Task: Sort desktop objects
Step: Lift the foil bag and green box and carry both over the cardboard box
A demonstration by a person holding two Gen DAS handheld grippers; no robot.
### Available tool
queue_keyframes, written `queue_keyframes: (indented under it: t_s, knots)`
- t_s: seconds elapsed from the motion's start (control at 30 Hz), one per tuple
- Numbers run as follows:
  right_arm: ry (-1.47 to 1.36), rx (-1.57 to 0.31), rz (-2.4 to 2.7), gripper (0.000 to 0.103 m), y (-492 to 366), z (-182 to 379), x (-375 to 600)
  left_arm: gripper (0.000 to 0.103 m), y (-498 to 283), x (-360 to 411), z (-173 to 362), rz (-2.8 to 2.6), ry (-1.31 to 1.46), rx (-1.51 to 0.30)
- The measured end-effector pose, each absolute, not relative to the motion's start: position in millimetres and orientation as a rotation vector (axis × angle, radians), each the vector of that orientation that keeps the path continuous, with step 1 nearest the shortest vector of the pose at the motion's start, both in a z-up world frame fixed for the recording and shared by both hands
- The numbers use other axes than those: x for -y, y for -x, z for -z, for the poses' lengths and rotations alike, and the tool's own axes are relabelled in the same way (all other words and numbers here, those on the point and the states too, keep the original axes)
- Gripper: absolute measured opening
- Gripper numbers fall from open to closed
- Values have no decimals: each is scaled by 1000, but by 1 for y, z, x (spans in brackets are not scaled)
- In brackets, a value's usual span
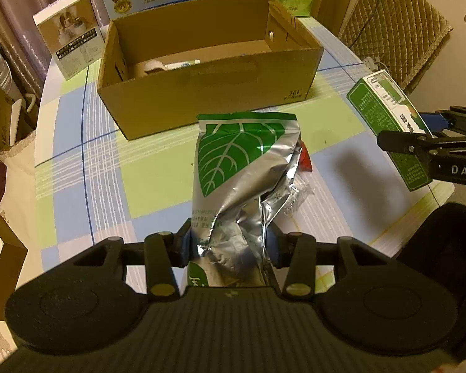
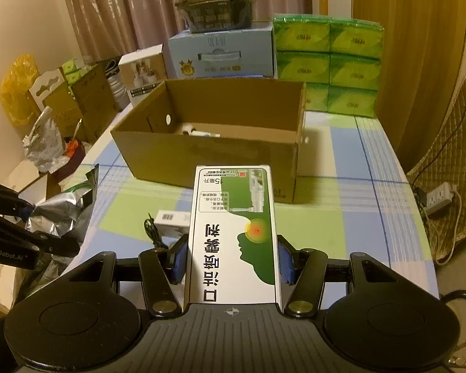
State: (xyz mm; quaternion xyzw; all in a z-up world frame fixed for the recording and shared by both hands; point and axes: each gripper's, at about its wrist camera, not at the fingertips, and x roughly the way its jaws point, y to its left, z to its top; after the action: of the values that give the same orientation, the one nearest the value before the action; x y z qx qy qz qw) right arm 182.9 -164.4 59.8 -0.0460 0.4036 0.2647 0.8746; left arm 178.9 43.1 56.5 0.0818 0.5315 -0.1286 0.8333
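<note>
My left gripper [image 1: 226,245] is clamped on the crumpled silver foil pouch with the green leaf print [image 1: 239,174], held above the checked tablecloth [image 1: 87,168]. The open cardboard box [image 1: 208,71] sits just beyond. My right gripper [image 2: 231,261] pinches the green-and-white spray carton [image 2: 233,233], short of the box's front wall.

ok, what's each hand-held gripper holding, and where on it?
Left hand-held gripper: crumpled silver foil pouch with green leaf print, pinched near its lower end. Right hand-held gripper: white-and-green rectangular carton, clamped across its long sides.
</note>
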Motion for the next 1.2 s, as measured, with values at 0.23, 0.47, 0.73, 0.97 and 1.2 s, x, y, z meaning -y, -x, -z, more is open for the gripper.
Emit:
queue_keyframes:
  t_s: [0.23,0.47,0.73,0.97,1.2]
  knots:
    - [96,-834,-560,53,-193,-68,160,40,-189,-41,-65,278,-172,-1119]
    - [98,-838,-564,53,-206,-71,157,40,-202,-42,-67,282,-157,-1121]
    - [100,-837,-568,53,-223,-76,152,40,-221,-45,-69,286,-154,-1127]
    - [84,-833,-579,53,-251,-87,144,40,-249,-47,-82,282,-156,-1119]
    - [95,-819,-601,53,-287,-100,124,40,-289,-48,-97,289,-160,-1100]
